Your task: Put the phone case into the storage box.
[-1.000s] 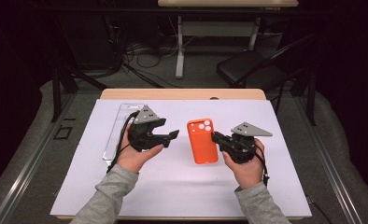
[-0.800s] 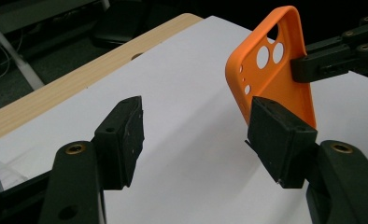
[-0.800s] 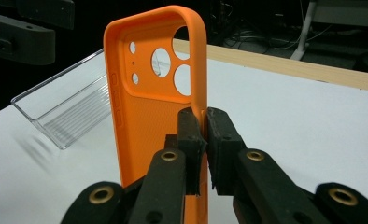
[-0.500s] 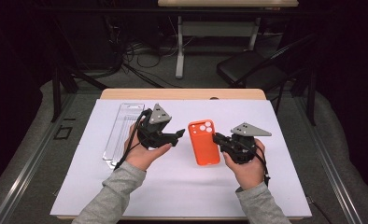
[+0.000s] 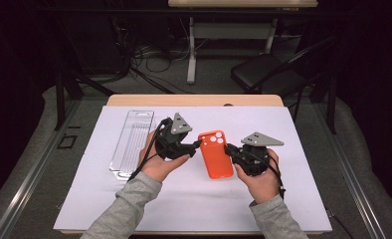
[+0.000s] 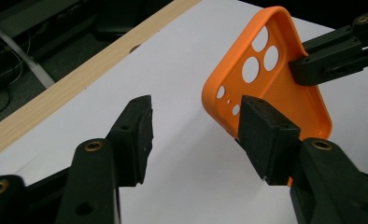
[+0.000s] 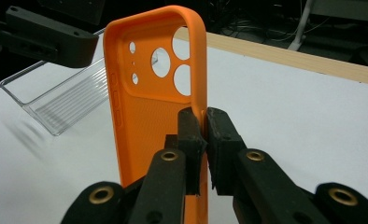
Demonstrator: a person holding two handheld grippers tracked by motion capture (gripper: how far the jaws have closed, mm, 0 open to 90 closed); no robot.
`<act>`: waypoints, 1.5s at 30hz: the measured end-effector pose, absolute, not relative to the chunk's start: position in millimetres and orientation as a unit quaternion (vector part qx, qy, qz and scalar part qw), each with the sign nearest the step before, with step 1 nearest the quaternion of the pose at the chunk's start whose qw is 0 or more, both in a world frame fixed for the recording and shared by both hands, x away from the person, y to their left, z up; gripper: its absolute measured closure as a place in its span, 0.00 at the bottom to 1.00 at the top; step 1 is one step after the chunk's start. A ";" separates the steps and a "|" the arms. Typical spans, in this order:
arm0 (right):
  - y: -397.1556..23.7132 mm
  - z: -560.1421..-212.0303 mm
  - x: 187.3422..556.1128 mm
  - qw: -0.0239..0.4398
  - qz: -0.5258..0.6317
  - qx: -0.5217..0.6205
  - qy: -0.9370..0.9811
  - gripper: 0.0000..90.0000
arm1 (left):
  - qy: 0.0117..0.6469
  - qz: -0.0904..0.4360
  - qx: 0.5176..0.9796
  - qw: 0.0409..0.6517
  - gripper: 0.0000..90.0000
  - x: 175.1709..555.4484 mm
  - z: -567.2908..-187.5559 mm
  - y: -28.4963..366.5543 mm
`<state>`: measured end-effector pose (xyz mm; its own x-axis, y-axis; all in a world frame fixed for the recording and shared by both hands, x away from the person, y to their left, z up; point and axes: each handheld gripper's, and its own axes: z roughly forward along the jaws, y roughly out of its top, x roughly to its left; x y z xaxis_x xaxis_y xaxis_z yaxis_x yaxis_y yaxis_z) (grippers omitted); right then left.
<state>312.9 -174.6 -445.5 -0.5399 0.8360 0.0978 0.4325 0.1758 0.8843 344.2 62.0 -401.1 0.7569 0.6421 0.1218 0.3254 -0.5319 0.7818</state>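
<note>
While the right gripper (image 7: 205,135) pinches one long side wall of the orange phone case (image 7: 149,102) between its two jaws, the case stands lifted off the white mat (image 5: 283,199), rising straight ahead of those jaws with its open inside facing to their left. The camera holes sit at the far, upper end of the case, beyond the grip. In the high view the same right gripper (image 5: 230,148) reaches in from the case's right edge, with the case (image 5: 217,154) lying between the two hands.

The left gripper (image 6: 196,135) comes at the case from the opposite side. Its jaws have just been closing and now stand half apart, with nothing pressed between them: the case's near corner (image 6: 266,93) lies just beyond and partly behind the right-hand jaw, while the left-hand jaw has only bare mat ahead of it. Whether that right-hand pad touches the case's edge I cannot tell. In the high view the left gripper (image 5: 196,145) has its tips just beside the case's left edge.

A clear plastic tray (image 5: 132,142) lies flat on the mat behind the left gripper, well apart from the case. The wooden table edge (image 6: 56,102) runs far ahead of the left jaws.
</note>
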 end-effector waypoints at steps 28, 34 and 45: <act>-165.5 -449.4 311.5 0.206 0.464 0.420 0.752 0.94 | 0.267 0.195 0.873 0.358 0.79 347.7 -407.8 50.1; -165.0 -450.1 311.9 0.205 0.465 0.418 0.753 0.94 | 0.270 0.195 0.874 0.354 0.84 347.7 -407.8 50.3; -164.2 -450.7 311.9 0.201 0.464 0.417 0.755 0.94 | 0.268 0.194 0.878 0.346 0.89 348.2 -406.9 52.1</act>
<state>311.9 -164.2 -450.7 -0.5711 0.8165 0.0843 0.4438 0.2207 0.8686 348.2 52.1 -406.9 0.7804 0.6057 0.1552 0.3364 -0.6159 0.7125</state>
